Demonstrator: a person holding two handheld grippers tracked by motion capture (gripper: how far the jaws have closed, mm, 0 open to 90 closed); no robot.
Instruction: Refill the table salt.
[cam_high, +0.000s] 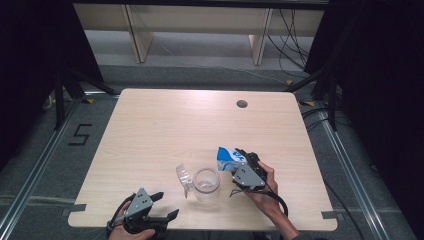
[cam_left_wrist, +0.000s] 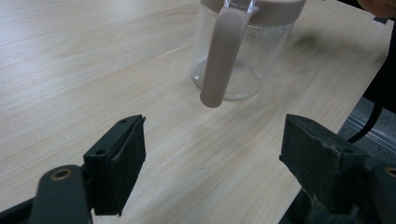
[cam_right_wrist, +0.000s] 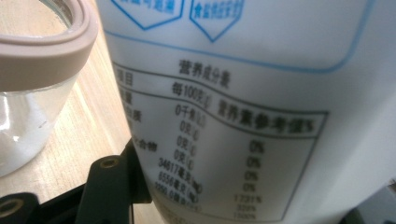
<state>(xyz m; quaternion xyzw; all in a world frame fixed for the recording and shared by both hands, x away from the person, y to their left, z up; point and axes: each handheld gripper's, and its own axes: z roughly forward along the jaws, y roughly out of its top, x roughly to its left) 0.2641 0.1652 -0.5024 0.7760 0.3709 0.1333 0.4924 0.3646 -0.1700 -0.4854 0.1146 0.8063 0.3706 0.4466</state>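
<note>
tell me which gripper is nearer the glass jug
Right. The right gripper holds a bag just beside the glass jug; the left gripper sits open, farther off.

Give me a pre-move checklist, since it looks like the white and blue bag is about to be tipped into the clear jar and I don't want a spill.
1. Right tongs gripping the white and blue printed bag: ok, bag sits between the jaws.
2. Clear glass jar with the beige rim upright on the light wooden table: ok.
3. Jar mouth uncovered: ok, its beige-handled lid is tilted aside.
4. Bag close beside the jar rim: ok, seen in the right gripper view.
5. Bag opening cut and facing the jar: cannot tell.
6. Left tongs steadying the jar: not ok, open and apart from it.
</note>
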